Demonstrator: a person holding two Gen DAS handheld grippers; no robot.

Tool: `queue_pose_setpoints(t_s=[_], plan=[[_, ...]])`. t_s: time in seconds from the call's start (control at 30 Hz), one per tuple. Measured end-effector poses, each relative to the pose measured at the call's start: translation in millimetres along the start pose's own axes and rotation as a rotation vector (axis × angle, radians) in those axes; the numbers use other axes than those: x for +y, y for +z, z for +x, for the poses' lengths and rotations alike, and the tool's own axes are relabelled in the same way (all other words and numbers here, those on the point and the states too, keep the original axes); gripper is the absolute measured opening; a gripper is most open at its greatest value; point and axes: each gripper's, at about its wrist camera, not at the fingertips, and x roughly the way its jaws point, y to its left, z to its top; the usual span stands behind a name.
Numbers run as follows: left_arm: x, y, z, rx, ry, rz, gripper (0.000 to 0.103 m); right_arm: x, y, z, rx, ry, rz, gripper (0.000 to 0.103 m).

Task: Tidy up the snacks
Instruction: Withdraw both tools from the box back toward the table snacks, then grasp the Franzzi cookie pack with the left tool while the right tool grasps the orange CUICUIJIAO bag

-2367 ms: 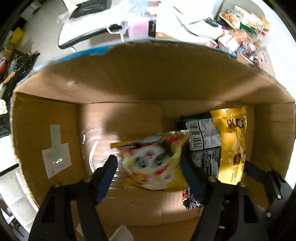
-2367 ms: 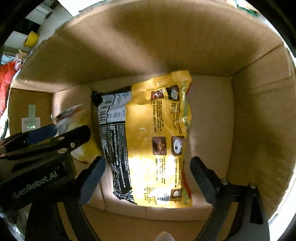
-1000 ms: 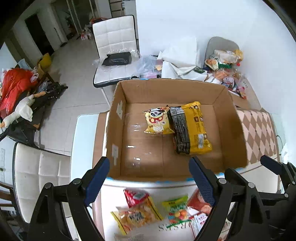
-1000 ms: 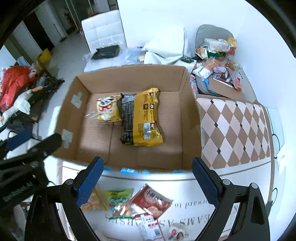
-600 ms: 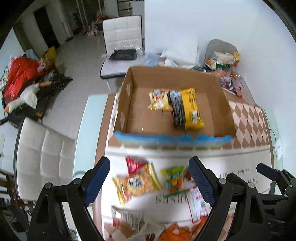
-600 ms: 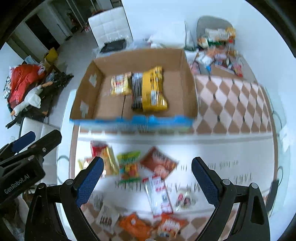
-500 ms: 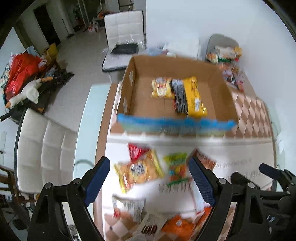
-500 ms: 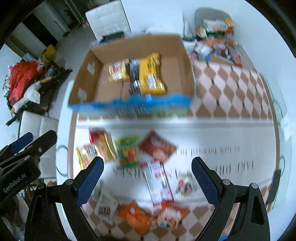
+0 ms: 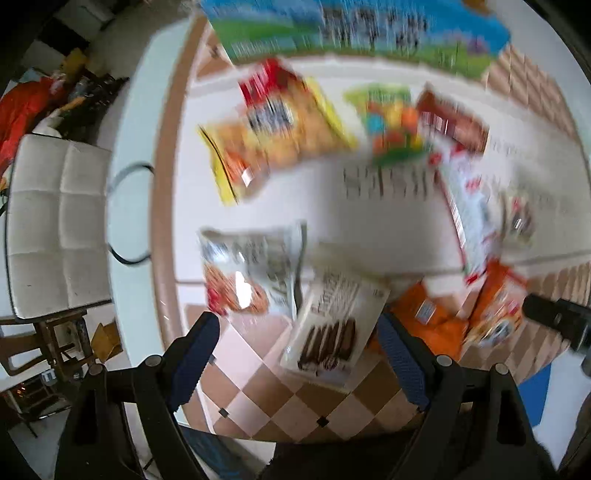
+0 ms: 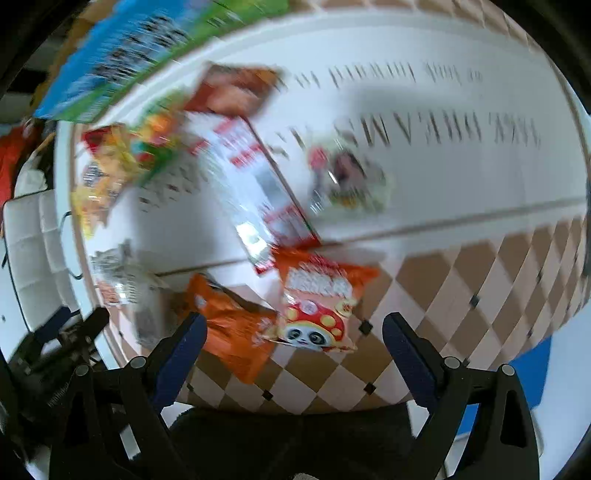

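Both my left gripper and my right gripper hang with jaws spread wide and empty above the snack packets scattered on the desk. Between my left jaws lies a white chocolate-stick packet; between my right jaws lies an orange panda packet, touching a plain orange packet. The printed side of the cardboard box stands at the far desk edge, blurred.

Nothing legible: dark lettering on the tablecloth and print on the snack packets too blurred to read.
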Motion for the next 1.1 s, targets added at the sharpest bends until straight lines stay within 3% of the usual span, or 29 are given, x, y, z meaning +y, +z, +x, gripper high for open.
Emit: queue_pose_setpoints(t_s=[0.17,0.37,0.5,0.63,0.73,1.07,1.1], plan=[[-10,-5,40,0.085,0.027,0.042,0.087,-23,-1,39,0.061,0.013,0.103,0.098],[-23,-7,57,0.121,0.012,0.077,0.089,-28,-2,63,0.103,0.018,0.150,0.098],[-30,-3,61,0.115,0.036,0.073,0.089,-28,-5,74,0.128,0.022,0.166,0.096],[-25,2,66,0.133,-0.012,0.013,0.089,-32,-13,80,0.133,0.017,0.168,0.093],[-21,4,68,0.126,-0.005,0.003,0.088,-33,-15,84,0.139,0.012,0.177,0.089],[-33,9,73,0.140,0.006,0.064,0.087,-40,-25,91,0.148,0.021,0.206,0.088],[-35,9,74,0.136,0.010,0.059,0.082,-39,-25,91,0.127,0.057,0.205,0.087]])
